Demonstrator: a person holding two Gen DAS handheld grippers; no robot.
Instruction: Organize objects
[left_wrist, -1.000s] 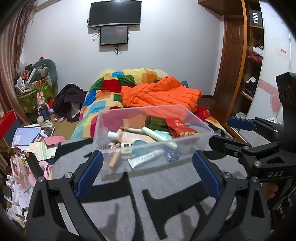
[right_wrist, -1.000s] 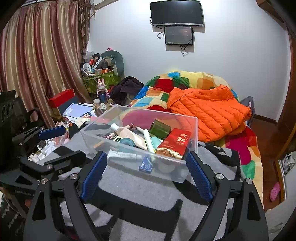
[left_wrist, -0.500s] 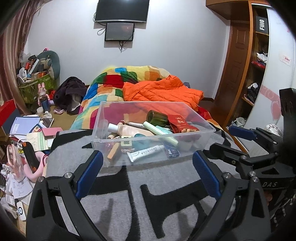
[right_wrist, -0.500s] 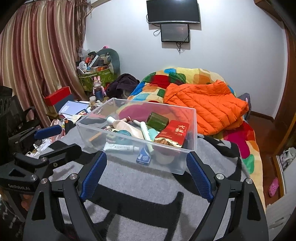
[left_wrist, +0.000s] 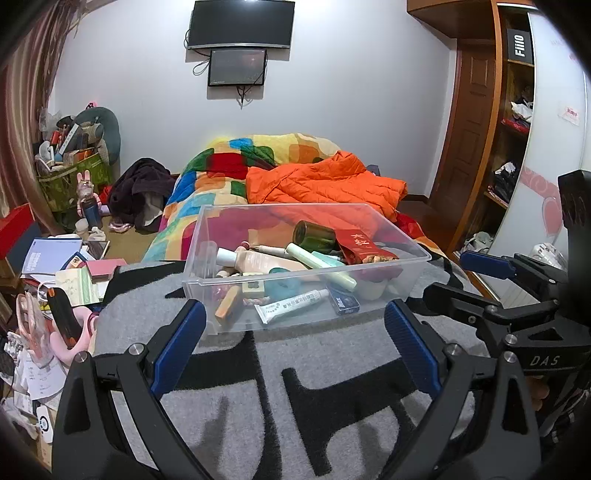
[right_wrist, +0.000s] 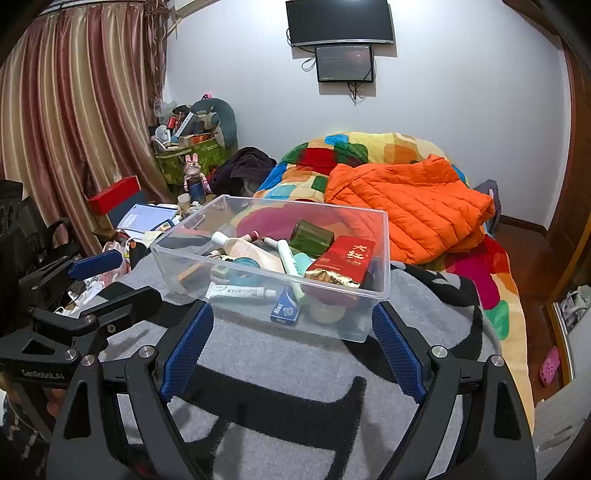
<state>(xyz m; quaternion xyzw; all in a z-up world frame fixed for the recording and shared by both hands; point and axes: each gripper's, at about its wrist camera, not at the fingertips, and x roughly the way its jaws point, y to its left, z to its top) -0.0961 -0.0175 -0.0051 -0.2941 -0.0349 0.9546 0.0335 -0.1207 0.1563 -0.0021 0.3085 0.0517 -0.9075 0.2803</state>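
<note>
A clear plastic bin (left_wrist: 413, 254) (right_wrist: 384, 258) stands on a grey and black blanket (left_wrist: 258, 398) (right_wrist: 277, 369). It holds several items: a green jar (left_wrist: 314, 236) (right_wrist: 310, 238), a red packet (left_wrist: 360, 245) (right_wrist: 345, 258), a white tube (left_wrist: 295, 301) (right_wrist: 240, 292), a small blue box (left_wrist: 343, 302) (right_wrist: 285, 310), a pale green tube (left_wrist: 319, 264) and a teal tape roll (right_wrist: 243, 263). My left gripper (left_wrist: 293, 339) is open and empty, just short of the bin's near wall. My right gripper (right_wrist: 291, 343) is open and empty, also just short of the bin. Each gripper shows in the other's view, the right one (left_wrist: 517, 295) and the left one (right_wrist: 96, 291).
Behind the bin lie a patchwork quilt (left_wrist: 229, 173) and an orange jacket (left_wrist: 325, 184) (right_wrist: 406, 206). Books, papers and a red box (right_wrist: 114, 194) clutter the floor on the left. A wooden wardrobe (left_wrist: 513, 122) stands on the right.
Both grippers have pulled back and risen a little, so the bin sits lower in both views and I look more down into it. Both stay open. The bin's contents have not moved.
</note>
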